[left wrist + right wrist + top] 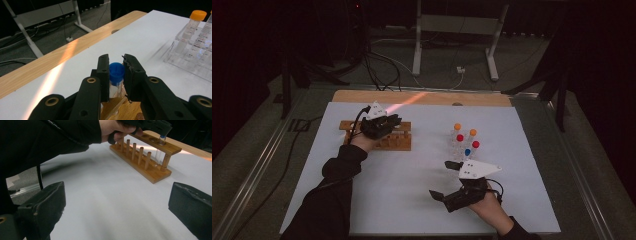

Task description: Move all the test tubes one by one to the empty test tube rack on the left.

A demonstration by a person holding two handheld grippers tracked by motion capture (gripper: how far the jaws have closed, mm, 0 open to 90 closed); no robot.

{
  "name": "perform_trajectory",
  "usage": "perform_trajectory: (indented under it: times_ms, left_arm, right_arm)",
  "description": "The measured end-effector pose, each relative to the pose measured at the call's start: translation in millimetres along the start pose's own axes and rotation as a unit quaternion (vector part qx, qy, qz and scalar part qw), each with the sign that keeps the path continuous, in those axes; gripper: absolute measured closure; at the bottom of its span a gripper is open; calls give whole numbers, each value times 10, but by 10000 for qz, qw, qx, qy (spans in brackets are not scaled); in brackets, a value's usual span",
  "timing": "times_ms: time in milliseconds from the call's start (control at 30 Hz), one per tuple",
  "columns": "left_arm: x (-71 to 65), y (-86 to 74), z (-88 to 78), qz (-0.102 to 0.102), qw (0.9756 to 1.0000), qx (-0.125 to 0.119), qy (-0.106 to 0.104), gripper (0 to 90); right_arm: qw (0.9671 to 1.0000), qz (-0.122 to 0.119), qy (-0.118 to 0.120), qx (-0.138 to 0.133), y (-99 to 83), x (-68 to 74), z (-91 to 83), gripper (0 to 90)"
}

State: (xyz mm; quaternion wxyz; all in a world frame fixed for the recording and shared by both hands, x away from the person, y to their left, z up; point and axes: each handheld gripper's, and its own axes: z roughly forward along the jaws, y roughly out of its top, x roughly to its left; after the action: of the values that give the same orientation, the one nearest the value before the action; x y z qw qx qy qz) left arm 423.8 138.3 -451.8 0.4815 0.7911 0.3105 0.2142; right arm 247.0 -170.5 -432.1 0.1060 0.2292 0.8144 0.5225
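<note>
Blue-capped tube (116, 75) stands in the wooden rack (397, 140), clamped by the left gripper (116, 71); the right gripper (446, 179) rests wide apart.

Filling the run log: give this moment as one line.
left gripper: shut on blue-capped tube | tube: in wooden rack | right gripper: open, empty

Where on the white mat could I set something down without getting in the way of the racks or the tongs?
The widest bare patch of the white mat lies between the wooden rack and the right tongs. The far strip beyond both racks is free too. It is crowded around the clear rack of capped tubes, just beyond the right tongs.
</note>
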Motion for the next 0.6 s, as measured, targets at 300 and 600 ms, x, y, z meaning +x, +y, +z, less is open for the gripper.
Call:
perform_trajectory:
  times_ms: [300, 600]
  left_arm:
    - [5, 81, -96, -34, 9997, -95, -216, 638]
    - [-79, 225, -437, -203, 9968, -487, -601, 416]
  right_arm:
    - [9998, -131, 112, -59, 16, -1, -20, 9]
    - [9991, -270, -165, -300, 82, -71, -166, 9]
